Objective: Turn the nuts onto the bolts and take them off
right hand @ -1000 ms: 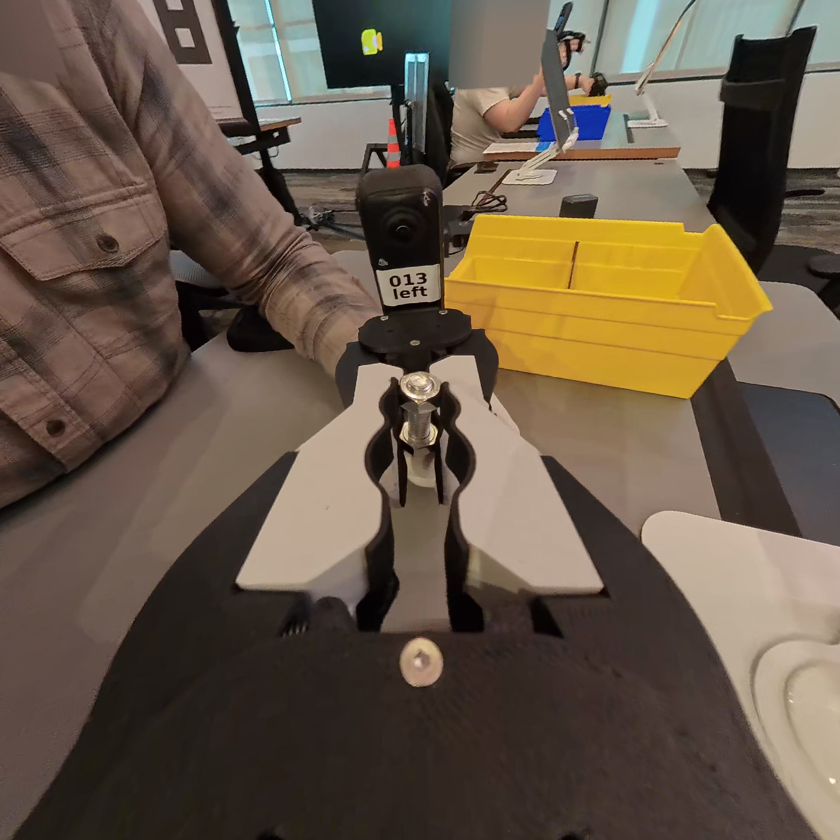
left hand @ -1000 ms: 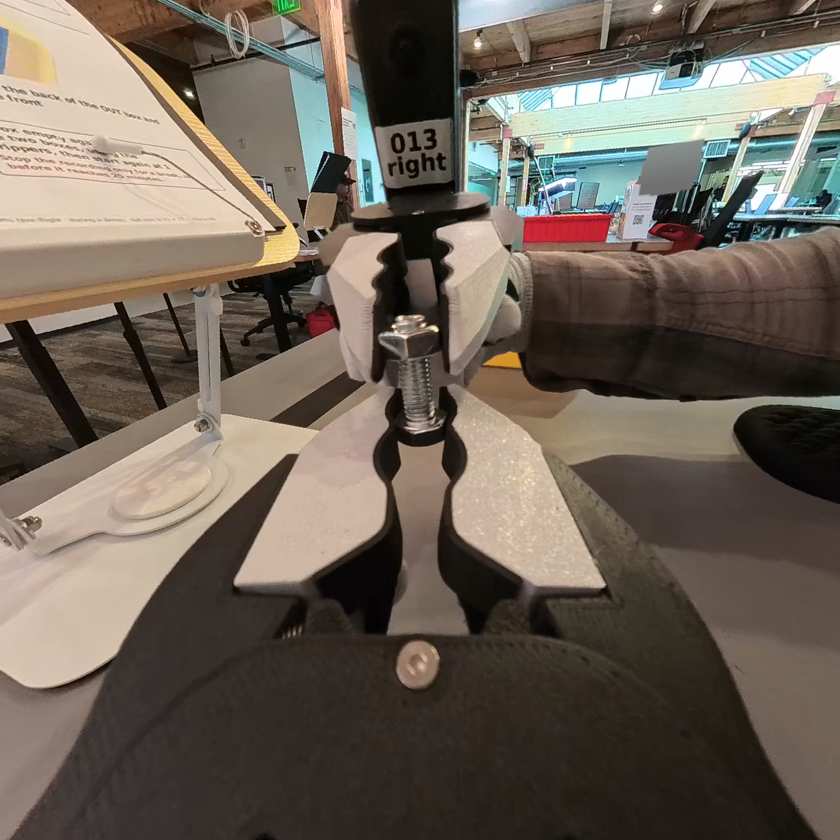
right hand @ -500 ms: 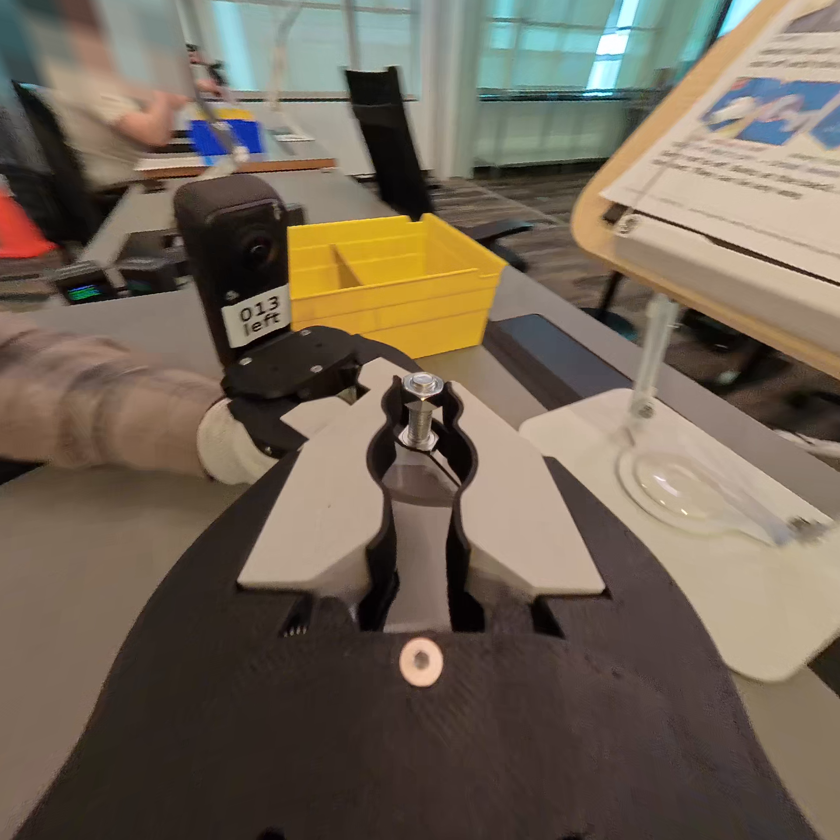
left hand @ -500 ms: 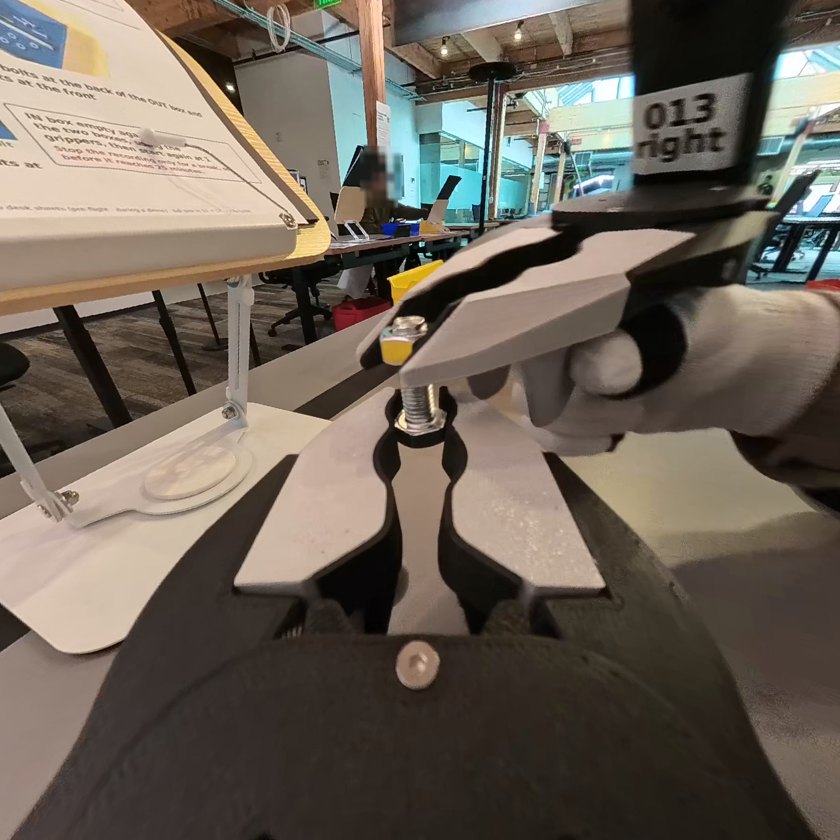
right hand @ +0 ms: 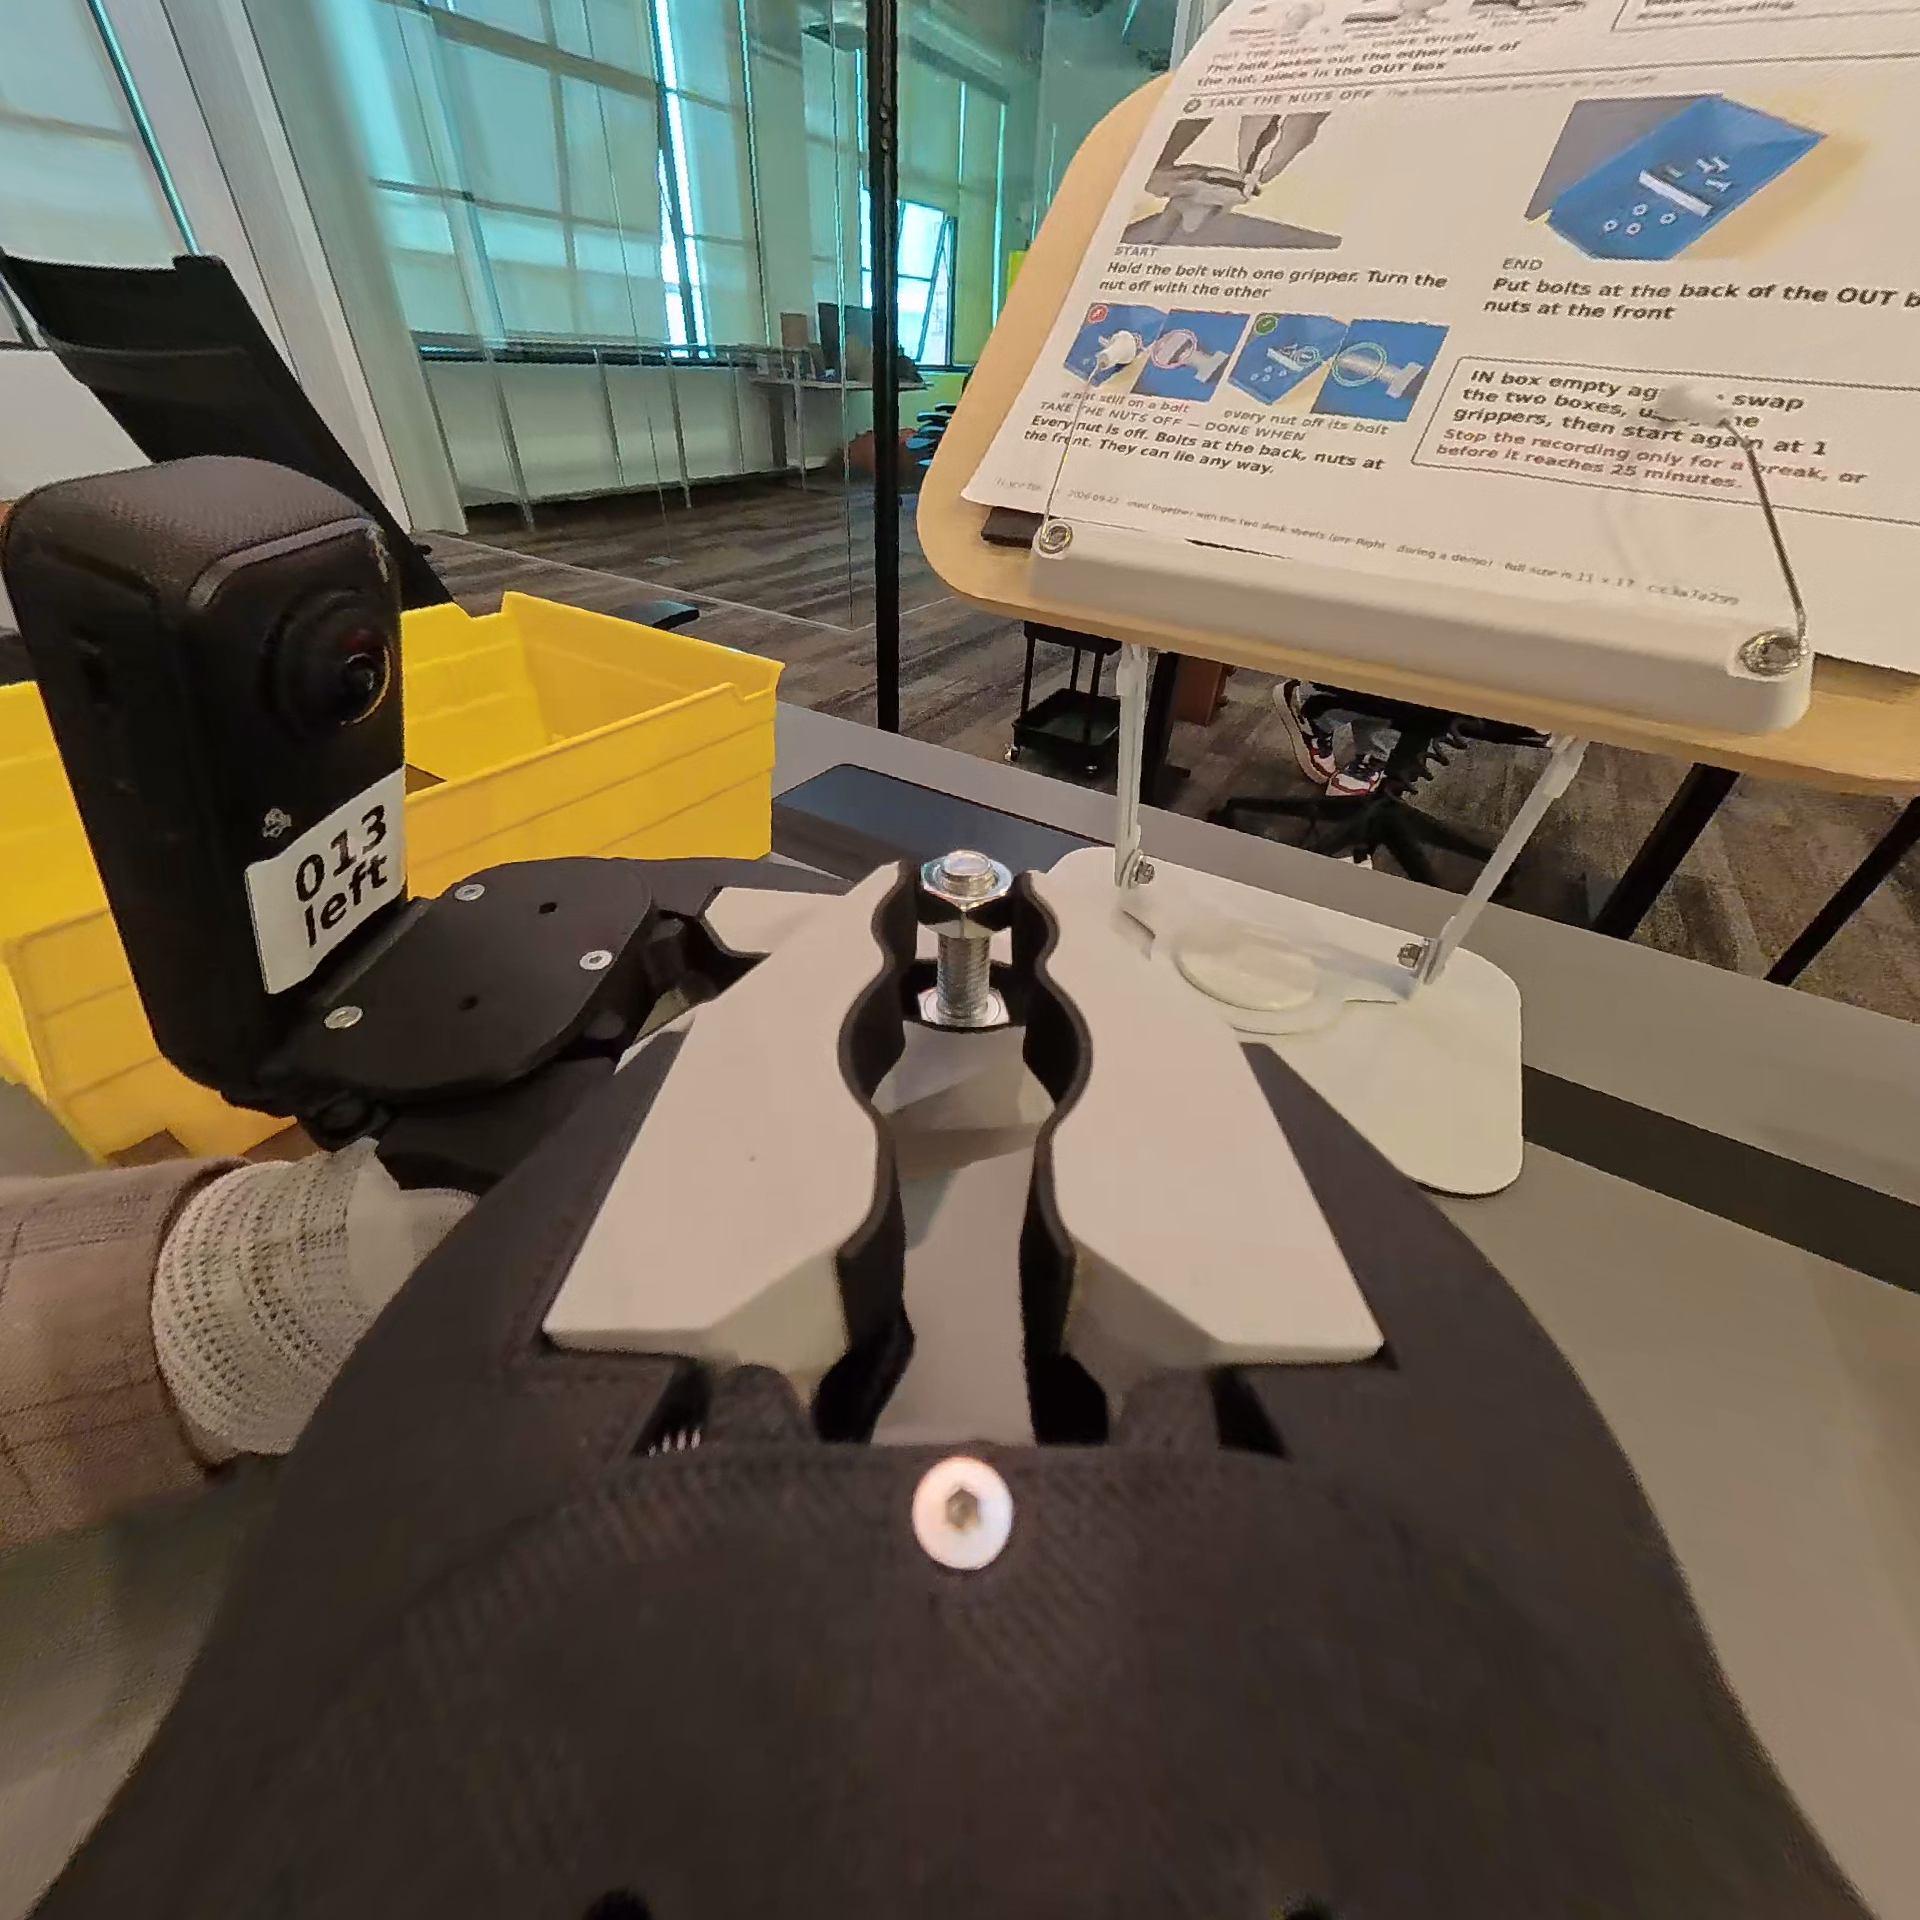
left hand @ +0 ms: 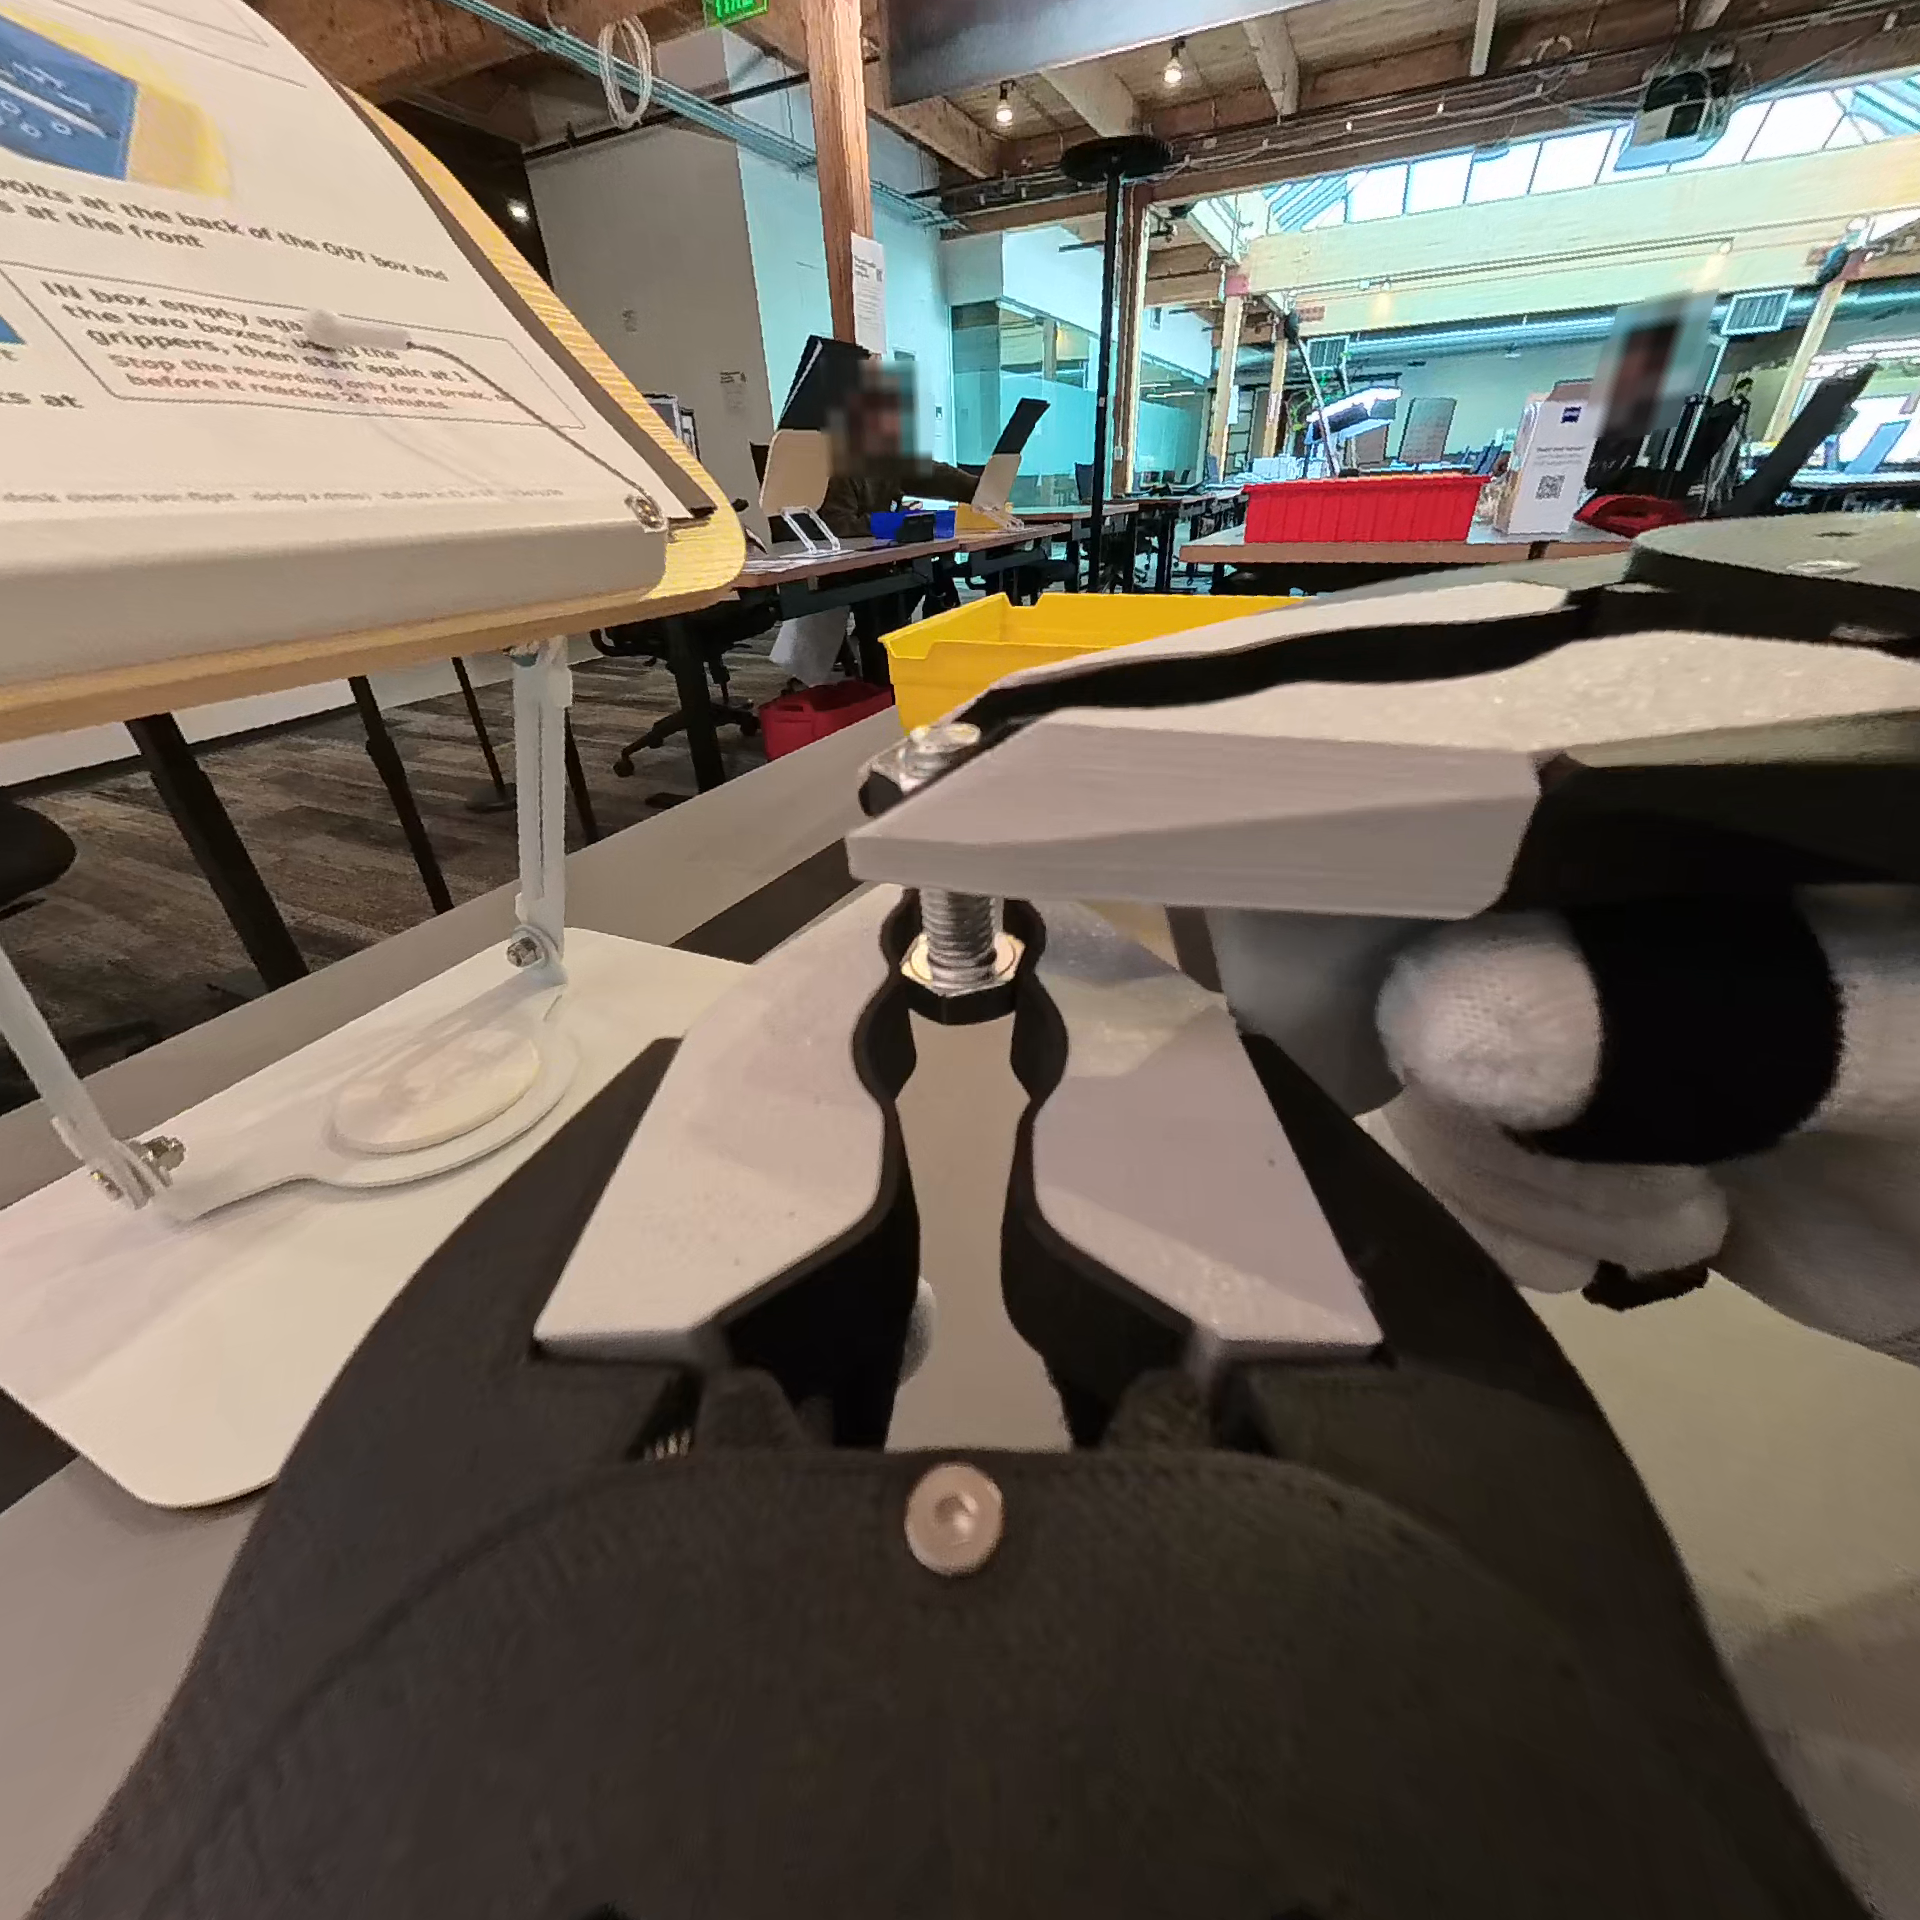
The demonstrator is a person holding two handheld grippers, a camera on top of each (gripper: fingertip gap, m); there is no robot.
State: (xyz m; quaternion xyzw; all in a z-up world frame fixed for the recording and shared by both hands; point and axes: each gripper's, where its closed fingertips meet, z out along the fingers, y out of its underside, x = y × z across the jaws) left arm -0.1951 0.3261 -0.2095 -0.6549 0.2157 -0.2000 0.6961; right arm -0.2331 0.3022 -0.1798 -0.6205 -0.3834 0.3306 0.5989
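Left wrist view: the bolt (left hand: 958,925) stands upright, clear of the table, its bare thread showing between the two claws.
Lower end: a hex piece (left hand: 961,971) at the foot of the thread sits in the notch at the tips of the left gripper (left hand: 961,987).
Left claw: nearly closed, its white fingers (left hand: 769,1122) pinching that lower hex piece from both sides.
Upper end: a second hex piece (left hand: 914,764) tops the thread; I cannot tell which of the two is the nut and which the bolt's head.
Right claw: the right gripper (left hand: 920,795) comes in level from the right, and its tips are clamped on the upper hex piece.
Right wrist view: the same upper hex piece (right hand: 964,894) is wedged in the front notch, with the thread running down to the lower piece beneath.
Hands: a white-gloved right hand (left hand: 1507,1049) is wrapped around the right claw's handle; a gloved left hand (right hand: 260,1299) holds the other.
Yellow bin (right hand: 582,748): on the grey table (right hand: 1714,1351), behind the left claw's black camera (right hand: 208,727).
Document stand (right hand: 1444,1070): white base on the table just beyond the bolt, holding a printed sheet (right hand: 1455,312) tilted on a wooden board.
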